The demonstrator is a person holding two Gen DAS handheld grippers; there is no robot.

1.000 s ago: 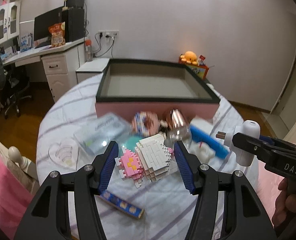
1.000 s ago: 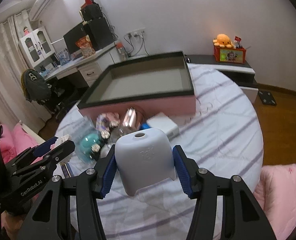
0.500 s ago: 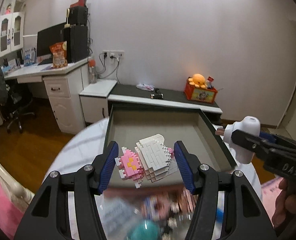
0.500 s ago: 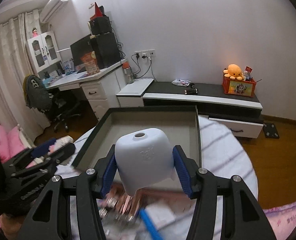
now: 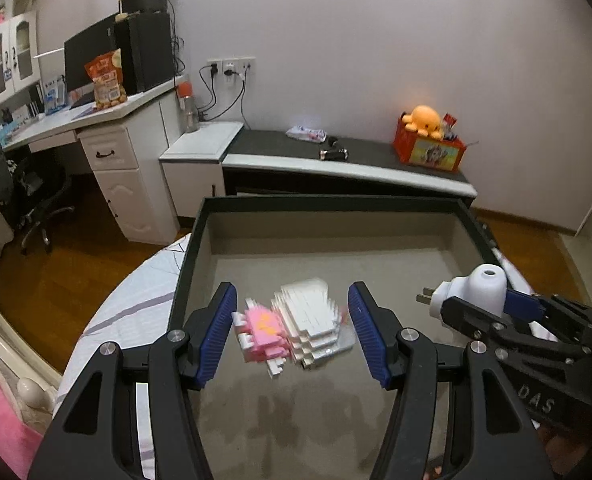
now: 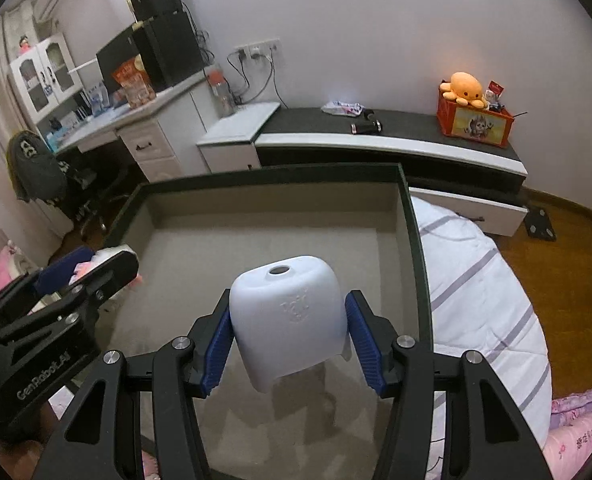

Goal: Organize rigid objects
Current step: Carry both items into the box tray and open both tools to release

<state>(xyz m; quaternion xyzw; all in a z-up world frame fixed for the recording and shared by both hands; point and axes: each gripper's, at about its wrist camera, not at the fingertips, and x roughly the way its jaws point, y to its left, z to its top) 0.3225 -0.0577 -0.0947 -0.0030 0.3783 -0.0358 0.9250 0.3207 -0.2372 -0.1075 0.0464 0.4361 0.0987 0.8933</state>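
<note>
Over the tray, left gripper (image 5: 293, 338): I am spreading its pads apart around the blurred brick figure (image 5: 291, 330), apparently letting it go.
Right gripper (image 6: 287, 340): I am clamping the white plug-in device (image 6: 289, 316), waiting above the tray's (image 6: 412, 240) right edge.
Obstacles: I am seeing a bare tray floor; the grippers are crowding each other.

Smooth matt white plastic plug (image 6: 287, 316); felt-lined box (image 6: 255, 248)
</note>
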